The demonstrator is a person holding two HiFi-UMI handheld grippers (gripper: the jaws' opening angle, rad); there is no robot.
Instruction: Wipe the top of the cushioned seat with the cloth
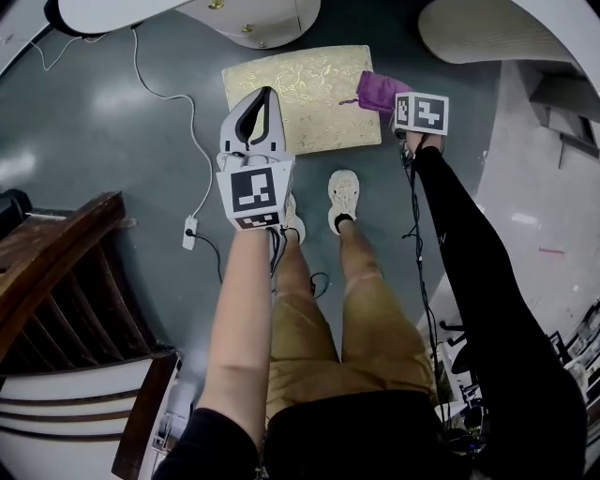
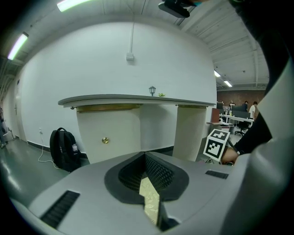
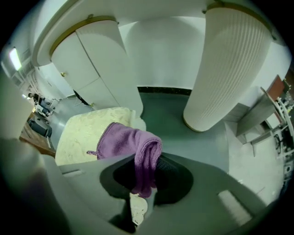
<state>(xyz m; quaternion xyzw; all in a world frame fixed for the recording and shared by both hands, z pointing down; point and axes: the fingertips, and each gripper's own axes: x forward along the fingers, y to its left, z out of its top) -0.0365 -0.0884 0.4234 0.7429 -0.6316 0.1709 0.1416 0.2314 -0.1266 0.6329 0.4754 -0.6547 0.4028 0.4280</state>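
The cushioned seat [image 1: 295, 98] is a low square with a gold patterned top, on the grey floor ahead of my feet. A purple cloth [image 1: 379, 91] lies bunched on its right edge. My right gripper [image 1: 398, 101] is shut on that cloth; in the right gripper view the cloth [image 3: 138, 151] hangs folded between the jaws [image 3: 146, 176], with the seat [image 3: 87, 131] behind it. My left gripper [image 1: 266, 94] hovers over the seat's near left part, jaws shut with nothing in them. In the left gripper view [image 2: 146, 158] only a sliver of the seat shows below the pads.
A white curved cabinet [image 1: 258, 19] stands behind the seat and a white ribbed column [image 1: 487, 33] at the back right. A white cable with a power strip [image 1: 189, 232] runs over the floor at left. Dark wooden furniture [image 1: 56, 272] is at near left. A black backpack [image 2: 65, 149] leans by the wall.
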